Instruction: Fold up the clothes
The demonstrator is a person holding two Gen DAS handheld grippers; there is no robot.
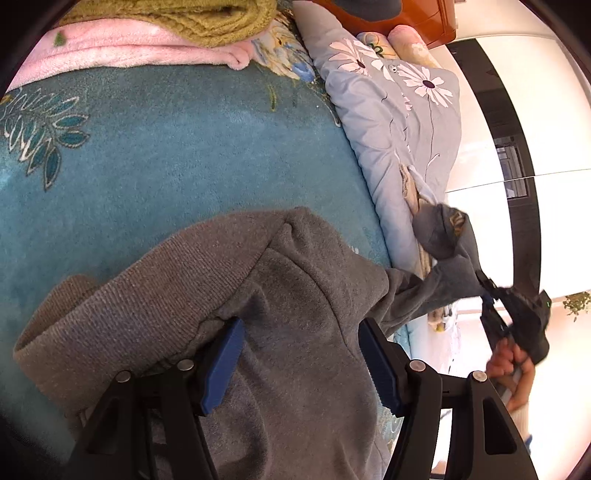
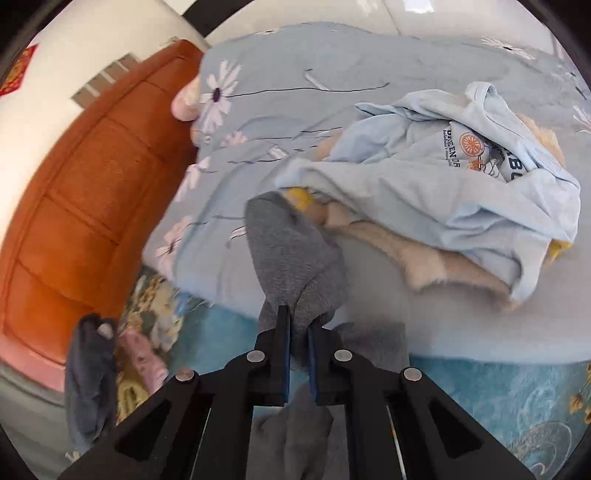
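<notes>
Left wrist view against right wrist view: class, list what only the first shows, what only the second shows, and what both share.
Only the left wrist view: folded pink blanket with an olive knit on top, the right hand, and the open left hand-held gripper over the grey sweater.
Only the right wrist view: crumpled light-blue printed T-shirt on beige fleece, and the right hand-held gripper shut on a grey sleeve.
Both: the sweater, teal blanket, daisy-print quilt, orange headboard.

Teal floral blanket (image 1: 184,147) — grey daisy-print quilt (image 2: 295,74), orange headboard (image 2: 92,166)
</notes>
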